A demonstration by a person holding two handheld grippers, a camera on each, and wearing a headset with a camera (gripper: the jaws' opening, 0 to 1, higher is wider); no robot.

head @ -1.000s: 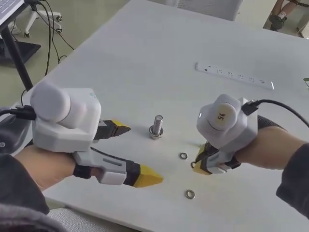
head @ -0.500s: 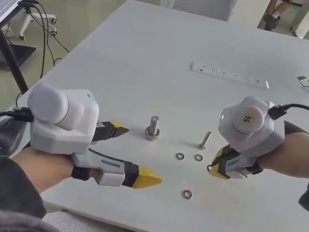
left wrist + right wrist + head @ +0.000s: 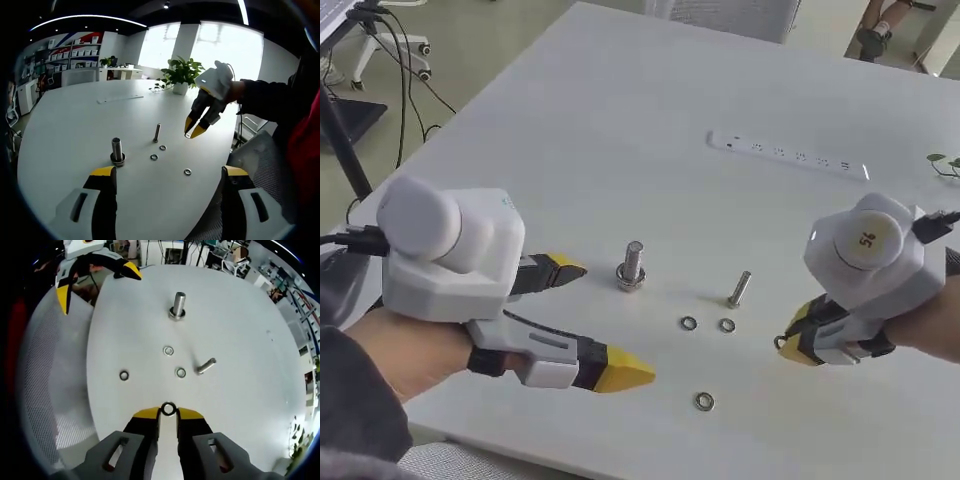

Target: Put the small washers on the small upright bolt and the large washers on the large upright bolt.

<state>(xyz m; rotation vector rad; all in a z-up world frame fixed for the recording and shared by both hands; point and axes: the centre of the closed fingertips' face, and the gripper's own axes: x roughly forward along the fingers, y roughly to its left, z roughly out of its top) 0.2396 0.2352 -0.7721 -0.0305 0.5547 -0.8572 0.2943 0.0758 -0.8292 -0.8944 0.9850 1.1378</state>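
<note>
The large bolt (image 3: pixel 631 265) (image 3: pixel 117 150) (image 3: pixel 177 305) stands upright mid-table with a washer round its base. To its right is the slim small bolt (image 3: pixel 739 289) (image 3: pixel 157 132) (image 3: pixel 206 365), which looks tilted. Three small washers (image 3: pixel 689 323) (image 3: pixel 727 325) (image 3: pixel 704 401) lie loose in front of the bolts. My right gripper (image 3: pixel 786 344) (image 3: pixel 168 412) (image 3: pixel 191 134) hovers right of them, shut on a small washer (image 3: pixel 168 409) at its tips. My left gripper (image 3: pixel 595 318) (image 3: pixel 169 172) (image 3: pixel 95 275) is open just left of the large bolt, nothing between its fingers.
A white power strip (image 3: pixel 786 156) lies across the far side of the white table (image 3: pixel 570 120). The table's near edge runs just below both grippers. A potted plant (image 3: pixel 182 77) stands at the table's far end in the left gripper view.
My right gripper has drawn back to the right with the washer, uncovering the small bolt and a second loose washer. The left gripper has held its place.
</note>
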